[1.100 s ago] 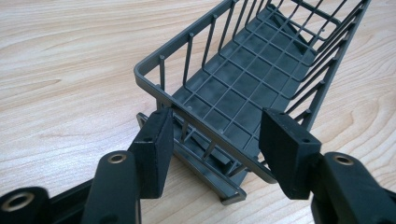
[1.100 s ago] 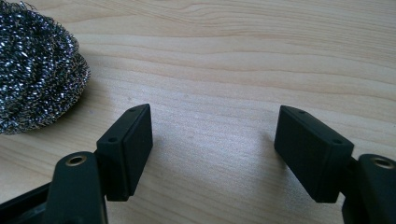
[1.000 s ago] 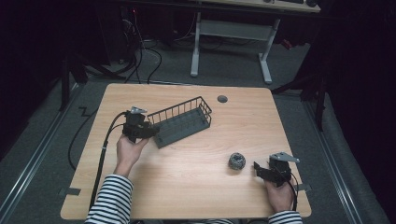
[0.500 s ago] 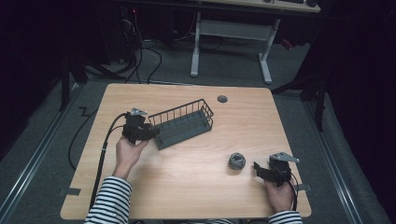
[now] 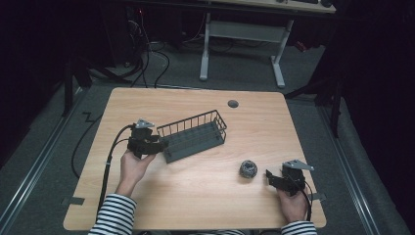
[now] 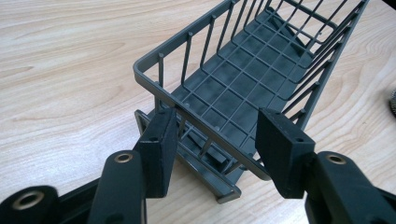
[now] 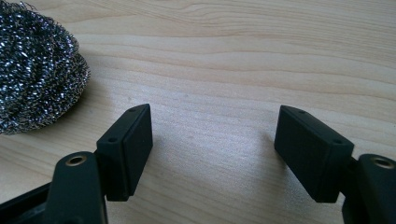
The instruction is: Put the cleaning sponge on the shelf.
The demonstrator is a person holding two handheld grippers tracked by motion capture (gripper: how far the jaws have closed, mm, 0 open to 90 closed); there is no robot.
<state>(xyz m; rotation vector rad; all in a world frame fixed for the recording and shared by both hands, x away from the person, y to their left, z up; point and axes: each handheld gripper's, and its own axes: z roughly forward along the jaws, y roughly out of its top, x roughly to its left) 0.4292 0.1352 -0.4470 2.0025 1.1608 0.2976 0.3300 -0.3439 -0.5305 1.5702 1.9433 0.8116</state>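
Two grippers: you hold one in each hand over the pale wood-grain table point(image 5: 195, 196).
Basket: the long dark grey wire basket point(image 5: 195, 134) with a grid floor lies slantwise left of centre.
Left gripper point(image 6: 215, 140): jaws spread, straddling the basket's near corner.
Scourer: the round coiled steel-wool scourer point(image 5: 248, 169) sits right of centre.
Right gripper point(image 7: 212, 149): released, low over bare wood just beside the scourer.

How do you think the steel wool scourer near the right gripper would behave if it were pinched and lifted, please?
The scourer is a loose coil of fine metal strands, so it would probably squash between the fingers rather than stay stiff. It looks mostly air, so likely light. Its rounded puck shape lies flat on the table, so rolling seems unlikely.
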